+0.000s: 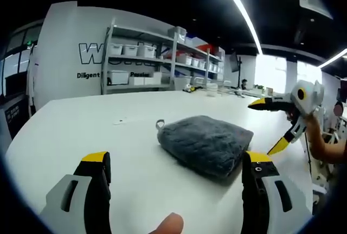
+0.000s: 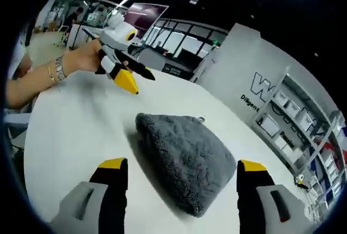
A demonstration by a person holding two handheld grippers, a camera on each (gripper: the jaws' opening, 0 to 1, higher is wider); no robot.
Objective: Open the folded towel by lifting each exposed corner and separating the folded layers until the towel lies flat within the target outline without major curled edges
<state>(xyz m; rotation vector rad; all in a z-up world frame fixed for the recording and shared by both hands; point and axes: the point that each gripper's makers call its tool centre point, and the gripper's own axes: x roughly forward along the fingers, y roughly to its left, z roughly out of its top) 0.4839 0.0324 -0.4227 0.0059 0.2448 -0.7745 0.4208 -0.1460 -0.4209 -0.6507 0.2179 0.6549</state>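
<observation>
A folded grey plush towel (image 1: pixel 206 143) lies on the white table (image 1: pixel 81 131), a small hanging loop at its far left corner. My left gripper (image 1: pixel 177 160) is open just short of the towel, with its right jaw beside the near right corner and nothing between the jaws. My right gripper (image 1: pixel 260 128) hangs open above the table just beyond the towel's right side. In the right gripper view the towel (image 2: pixel 181 158) lies between the jaws of the open right gripper (image 2: pixel 181 164). Farther back, a hand holds the open left gripper (image 2: pixel 141 81) above the table (image 2: pixel 70 131).
Metal shelves with white bins (image 1: pixel 146 55) stand behind the table against a white lettered wall. A person's forearm (image 1: pixel 328 147) is at the table's right edge. A wrist with a bracelet (image 2: pixel 54 71) reaches in from the left. Bare tabletop surrounds the towel.
</observation>
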